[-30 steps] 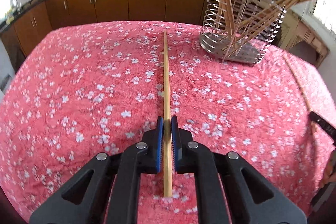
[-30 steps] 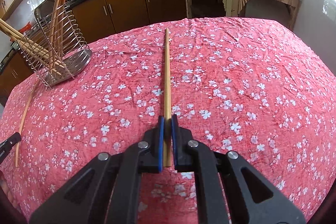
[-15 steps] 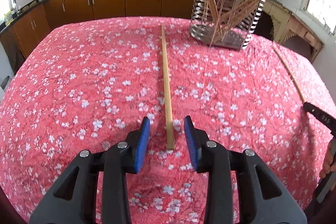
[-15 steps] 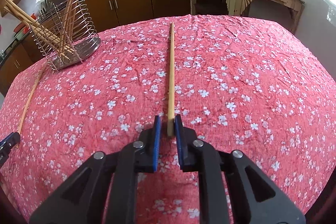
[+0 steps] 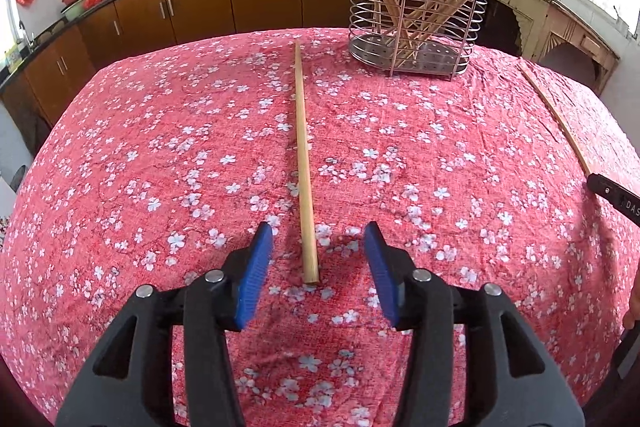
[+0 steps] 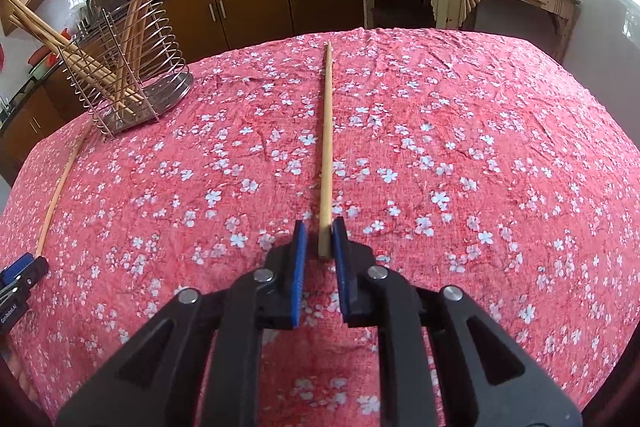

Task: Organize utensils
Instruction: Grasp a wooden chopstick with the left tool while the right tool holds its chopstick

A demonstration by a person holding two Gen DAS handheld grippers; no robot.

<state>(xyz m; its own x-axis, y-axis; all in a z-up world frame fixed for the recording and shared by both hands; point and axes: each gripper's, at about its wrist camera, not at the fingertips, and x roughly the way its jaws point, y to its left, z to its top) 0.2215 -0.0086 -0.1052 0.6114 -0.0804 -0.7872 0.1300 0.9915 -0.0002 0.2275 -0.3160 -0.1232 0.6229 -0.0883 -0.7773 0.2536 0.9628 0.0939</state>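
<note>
A: Chopsticks, where are they rn?

B: Two loose on the desk, rest stand in the wire holder. Left chopstick lies flat on the floral cloth, near end between the left hand-held gripper pads. Jaws are opening, nothing gripped.

A: And the right?

B: Right chopstick also flat, pointing away. Right hand-held gripper is nearly closed round its near end; one pad seems to touch, the other shows a sliver of gap, so prob not clamped. Hard to tell at that angle.

A: Handling?

B: Looks like light, stiff bamboo, thin & smooth, so likely to roll or pivot if pinched at the very tip. I'd grab a bit further up the thick end, pads square across, then drop it tip-down in the holder.
</note>
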